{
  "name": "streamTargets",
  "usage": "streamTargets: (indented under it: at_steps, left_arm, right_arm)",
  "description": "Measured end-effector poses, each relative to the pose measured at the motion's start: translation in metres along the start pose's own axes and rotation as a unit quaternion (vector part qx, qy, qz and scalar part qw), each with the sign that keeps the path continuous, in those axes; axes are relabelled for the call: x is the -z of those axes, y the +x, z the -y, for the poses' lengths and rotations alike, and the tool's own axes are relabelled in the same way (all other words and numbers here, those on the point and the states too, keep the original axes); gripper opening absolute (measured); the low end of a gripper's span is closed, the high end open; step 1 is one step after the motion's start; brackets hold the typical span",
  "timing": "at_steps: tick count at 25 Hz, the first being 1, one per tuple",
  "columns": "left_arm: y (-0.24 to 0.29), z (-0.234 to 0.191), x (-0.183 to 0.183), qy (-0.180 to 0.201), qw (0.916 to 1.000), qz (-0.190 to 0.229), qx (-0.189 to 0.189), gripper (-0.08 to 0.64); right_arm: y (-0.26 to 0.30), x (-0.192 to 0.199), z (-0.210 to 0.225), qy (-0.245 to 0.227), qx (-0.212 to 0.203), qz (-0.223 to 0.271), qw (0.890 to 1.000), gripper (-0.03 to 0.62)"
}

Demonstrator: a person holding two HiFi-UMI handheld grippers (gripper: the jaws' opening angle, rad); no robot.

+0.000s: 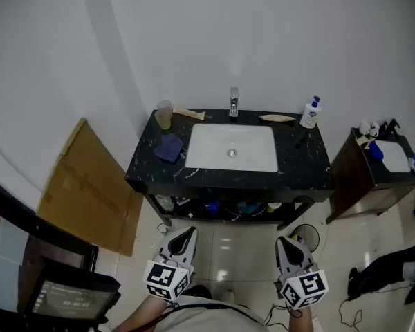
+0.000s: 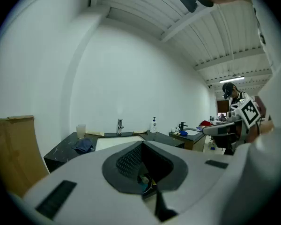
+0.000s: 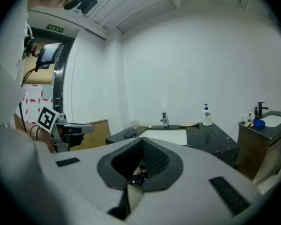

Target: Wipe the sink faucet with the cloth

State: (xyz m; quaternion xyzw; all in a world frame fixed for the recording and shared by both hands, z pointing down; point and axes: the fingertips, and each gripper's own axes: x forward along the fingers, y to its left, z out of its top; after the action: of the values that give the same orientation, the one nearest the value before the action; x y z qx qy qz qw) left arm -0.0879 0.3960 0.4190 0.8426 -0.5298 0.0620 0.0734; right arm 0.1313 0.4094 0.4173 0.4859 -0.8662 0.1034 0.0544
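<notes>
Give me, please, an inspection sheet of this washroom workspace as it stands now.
Surface: black marbled countertop with a white rectangular sink.
Job's things: chrome faucet upright behind the sink; dark blue cloth crumpled left of the sink, untouched.
Clutter: translucent cup back left; white pump bottle back right; beige strips along the back edge, unidentifiable.
Grippers: left gripper and right gripper both shut, empty, short of the counter.
Cables: black cable on the floor, right.
Surroundings: brown cardboard sheet leaning left; dark wooden vanity right; cluttered lower shelf.
</notes>
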Motion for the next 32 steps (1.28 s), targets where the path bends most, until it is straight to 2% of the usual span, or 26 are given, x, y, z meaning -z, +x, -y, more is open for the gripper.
streamTargets:
  at_steps: [7, 13, 21, 29, 32]
  left_arm:
    - [0.017, 0.004, 0.005, -0.015, 0.9999, -0.004, -0.008, -0.002]
    - [0.045, -0.018, 0.000, -0.008, 0.9997, 0.001, -0.021, 0.000]
    - [0.123, -0.078, -0.012, -0.016, 0.9998, -0.002, -0.014, -0.001]
    - [0.219, -0.166, -0.035, -0.012, 0.9997, -0.023, -0.003, 0.000]
    - [0.255, -0.193, -0.044, -0.006, 0.9996, -0.025, 0.013, -0.001]
  right_arm:
    - [0.010, 0.003, 0.018, 0.003, -0.015, -0.001, 1.000, 0.002]
    - [0.040, -0.002, 0.030, 0.000, -0.023, -0.001, 1.000, 0.002]
    - [0.117, -0.022, 0.062, -0.007, -0.009, -0.015, 1.000, 0.002]
    - [0.233, -0.070, 0.089, -0.016, -0.002, -0.013, 1.000, 0.002]
    - [0.279, -0.087, 0.099, -0.021, 0.001, -0.009, 1.000, 0.002]
